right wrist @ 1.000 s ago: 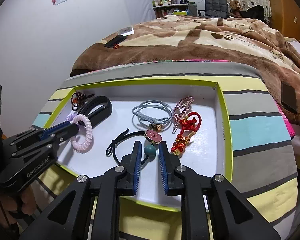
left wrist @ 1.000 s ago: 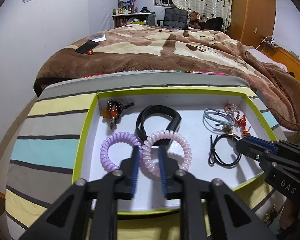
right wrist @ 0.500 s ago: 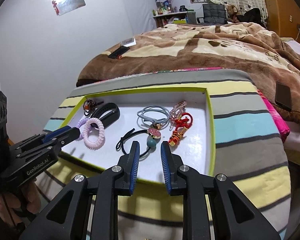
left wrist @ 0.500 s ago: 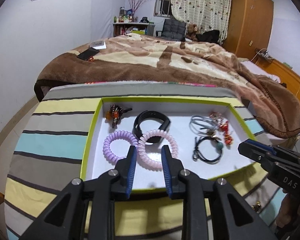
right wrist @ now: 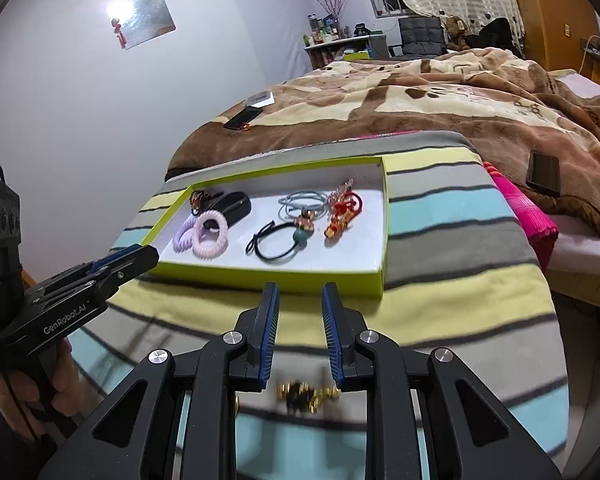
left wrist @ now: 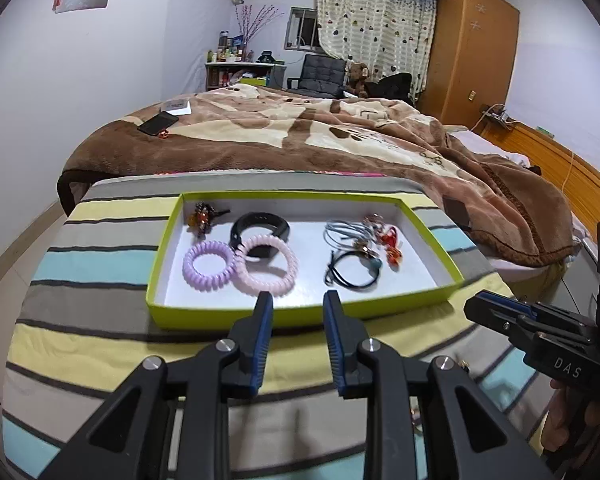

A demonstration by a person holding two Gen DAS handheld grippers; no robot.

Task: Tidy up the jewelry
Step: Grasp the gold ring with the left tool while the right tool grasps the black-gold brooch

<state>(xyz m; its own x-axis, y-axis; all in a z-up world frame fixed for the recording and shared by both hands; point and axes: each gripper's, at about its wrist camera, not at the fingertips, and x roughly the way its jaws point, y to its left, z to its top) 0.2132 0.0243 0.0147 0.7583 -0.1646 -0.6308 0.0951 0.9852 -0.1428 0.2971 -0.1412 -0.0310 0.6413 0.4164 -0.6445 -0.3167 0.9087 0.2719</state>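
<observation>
The green-rimmed tray [left wrist: 300, 312] sits on a striped blanket [left wrist: 100, 264] at the foot of a bed, and most of the jewelry already lies inside it in two loose groups. On the left side are a beaded clip [left wrist: 202, 218], a black band [left wrist: 260, 226], a purple coil hair tie [left wrist: 209, 266] and a pink coil hair tie [left wrist: 266, 266], the two coils touching and the pink one overlapping the band. On the right side are a grey cord loop [left wrist: 346, 234], a black hair tie with a teal bead [left wrist: 352, 274] and a red knotted charm [left wrist: 392, 246].

The left gripper [left wrist: 296, 304] hangs just short of the tray's near wall; its jaws have just been opening and nothing is between them. The right gripper [right wrist: 298, 294] is likewise outside the tray, jaws just opened, empty.

The sorting looks largely done. One blurred piece with gold beads [right wrist: 306, 394] lies on the blanket below the right gripper, outside the tray, and probably remains to be picked up.
</observation>
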